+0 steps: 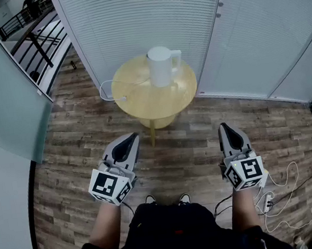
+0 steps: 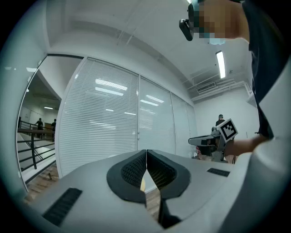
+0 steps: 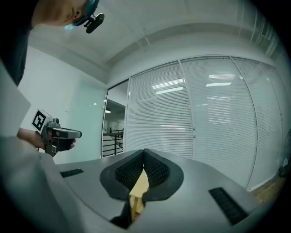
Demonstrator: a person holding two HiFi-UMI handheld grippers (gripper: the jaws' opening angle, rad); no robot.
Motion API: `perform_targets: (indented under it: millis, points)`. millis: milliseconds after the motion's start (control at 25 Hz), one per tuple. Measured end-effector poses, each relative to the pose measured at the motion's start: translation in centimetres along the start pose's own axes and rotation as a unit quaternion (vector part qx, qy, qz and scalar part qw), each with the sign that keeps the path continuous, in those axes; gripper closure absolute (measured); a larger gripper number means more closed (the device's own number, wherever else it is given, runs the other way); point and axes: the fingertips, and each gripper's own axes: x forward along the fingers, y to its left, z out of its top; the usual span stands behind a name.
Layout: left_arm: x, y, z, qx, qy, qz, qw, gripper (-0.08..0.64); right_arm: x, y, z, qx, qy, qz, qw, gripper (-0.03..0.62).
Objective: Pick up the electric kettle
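A white electric kettle [image 1: 162, 65] with its handle to the right stands upright on a round yellow table [image 1: 140, 97] against the blinds. My left gripper [image 1: 128, 141] is held level over the wooden floor, short of the table's near left side, shut and empty. My right gripper [image 1: 226, 128] is level too, nearer me and to the right of the table, shut with nothing in it. In the left gripper view the jaws [image 2: 146, 157] meet at the tips; in the right gripper view the jaws [image 3: 144, 157] meet too, a strip of yellow table showing behind them.
A white cord [image 1: 108, 91] runs off the table's left edge to the floor. A power strip with cables [image 1: 268, 198] lies on the floor at the right. Glass walls with blinds [image 1: 146, 13] close off the back. A glass door [image 1: 2, 96] stands at the left.
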Motion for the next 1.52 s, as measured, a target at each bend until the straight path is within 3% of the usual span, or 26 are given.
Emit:
perform_targets:
  millis: [320,600,1120,1520]
  points:
    - [-0.7,1.5,-0.4,0.002,-0.002,-0.004,1.0,0.538,1.1,1.5,-0.2,-0.007,0.005,-0.003,1.0,0.568]
    - [-2.3,2.9,-0.5,-0.005,-0.005,-0.001,1.0,0.538,1.8,3.4,0.5,-0.042,-0.005,-0.02,0.999,0.566]
    - [-6.5,10.1,-2.6,-0.015,-0.007,-0.027,0.9995,0.537,5.8,11.1,-0.9,-0.045,0.016,-0.028,0.998,0.566]
    - [-1.4,12.7,-4.0,-0.016,0.013,-0.053,0.9984,0.538,11.3,8.3,-2.4,-0.035,0.029,-0.025,0.999,0.566]
